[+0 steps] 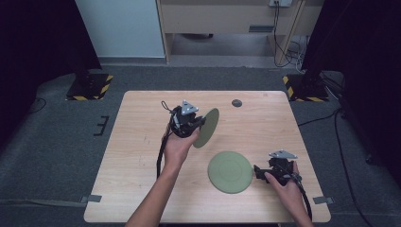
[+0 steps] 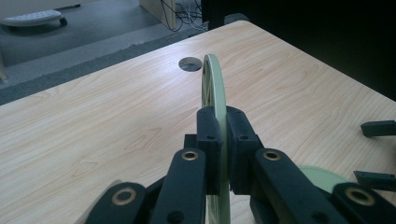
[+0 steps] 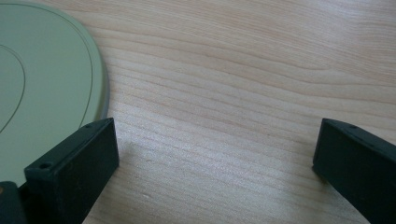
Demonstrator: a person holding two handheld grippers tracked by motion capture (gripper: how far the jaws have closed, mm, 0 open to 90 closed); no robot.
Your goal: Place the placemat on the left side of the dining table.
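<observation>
A pale green plate [image 1: 208, 127] hangs on edge above the middle of the wooden table [image 1: 137, 151], with my left gripper [image 1: 200, 124] shut on its rim. Seen along the left gripper [image 2: 223, 126], both pads clamp the thin plate [image 2: 214, 79] edge-on. A second green plate [image 1: 230, 171] lies flat near the table's front. My right gripper [image 1: 257, 172] rests just to the right of it, open, with nothing between its jaws. In the right gripper view the gripper [image 3: 215, 149] spans bare wood, and the flat plate [image 3: 42, 93] lies beside its left jaw.
A round grey cable hole [image 1: 237, 103] sits near the table's far edge, also seen past the held plate as a hole [image 2: 190, 64]. Grey carpet surrounds the table. Black stands with yellow-striped bases [image 1: 90, 85] flank the far corners.
</observation>
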